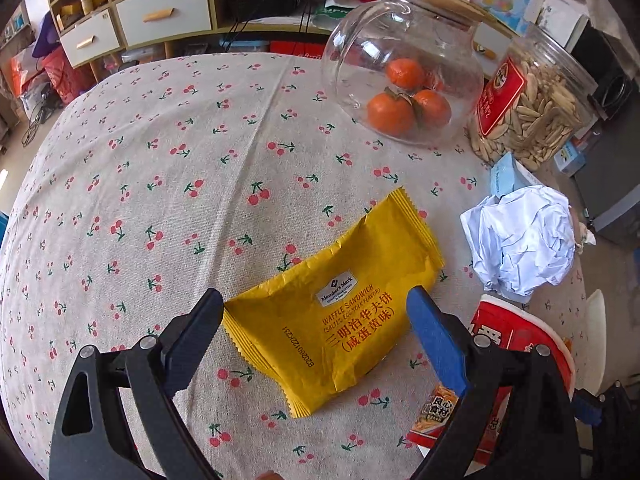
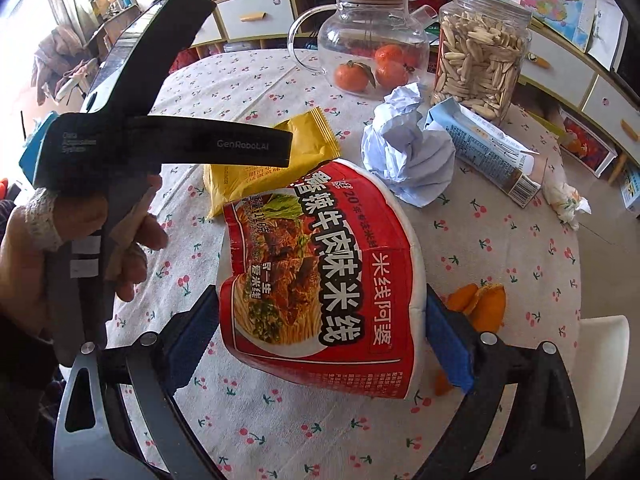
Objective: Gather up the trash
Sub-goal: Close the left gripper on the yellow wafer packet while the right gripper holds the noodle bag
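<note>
A yellow snack wrapper (image 1: 340, 304) lies flat on the cherry-print tablecloth. My left gripper (image 1: 316, 300) is open, one finger on each side of the wrapper's near end. My right gripper (image 2: 320, 300) is shut on a red instant noodle bowl (image 2: 320, 264), held tilted above the table. The bowl also shows at the left wrist view's right edge (image 1: 516, 332). A crumpled white paper ball (image 1: 524, 236) lies right of the wrapper, and shows behind the bowl (image 2: 408, 148). A light blue carton (image 2: 484, 148) lies on its side. Orange peel (image 2: 480, 300) sits by the right finger.
A glass teapot with oranges (image 1: 404, 84) and a plastic jar of seeds (image 1: 528, 108) stand at the table's far side. A crumpled tissue (image 2: 568, 200) lies at the right table edge. A white chair (image 2: 604, 364) stands near right. Shelves with drawers (image 1: 164, 16) stand behind.
</note>
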A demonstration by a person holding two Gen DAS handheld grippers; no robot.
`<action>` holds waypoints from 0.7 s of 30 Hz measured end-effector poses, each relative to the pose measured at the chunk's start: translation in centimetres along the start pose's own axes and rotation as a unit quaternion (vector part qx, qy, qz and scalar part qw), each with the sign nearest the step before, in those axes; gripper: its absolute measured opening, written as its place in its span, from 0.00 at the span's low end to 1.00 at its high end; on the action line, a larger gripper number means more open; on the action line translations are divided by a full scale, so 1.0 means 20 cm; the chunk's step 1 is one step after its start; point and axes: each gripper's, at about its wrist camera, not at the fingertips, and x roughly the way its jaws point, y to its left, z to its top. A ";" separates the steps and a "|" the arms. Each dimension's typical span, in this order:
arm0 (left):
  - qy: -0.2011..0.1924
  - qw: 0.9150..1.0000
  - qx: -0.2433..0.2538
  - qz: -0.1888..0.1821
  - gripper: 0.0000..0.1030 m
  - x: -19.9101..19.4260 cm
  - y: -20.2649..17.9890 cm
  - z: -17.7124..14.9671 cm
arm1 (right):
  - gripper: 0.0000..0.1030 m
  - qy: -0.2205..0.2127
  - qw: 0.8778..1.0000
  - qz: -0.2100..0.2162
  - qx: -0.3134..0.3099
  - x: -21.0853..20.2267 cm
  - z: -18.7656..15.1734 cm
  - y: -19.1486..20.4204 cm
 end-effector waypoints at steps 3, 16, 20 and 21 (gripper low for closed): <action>0.019 1.000 0.022 0.001 0.88 0.05 -0.04 -0.01 | 0.88 -0.003 1.000 0.005 0.007 -0.07 -0.04 -0.04; -0.022 0.995 0.092 0.025 0.22 0.03 -0.22 -0.14 | 0.88 -0.044 0.998 0.015 0.035 -0.26 -0.10 -0.18; -0.032 0.997 0.069 0.023 0.15 -0.01 -0.22 -0.18 | 0.88 -0.063 0.997 0.015 0.036 -0.29 -0.08 -0.20; -0.034 0.998 0.055 0.018 0.13 -0.03 -0.20 -0.19 | 0.88 -0.069 0.997 0.015 0.037 -0.31 -0.08 -0.21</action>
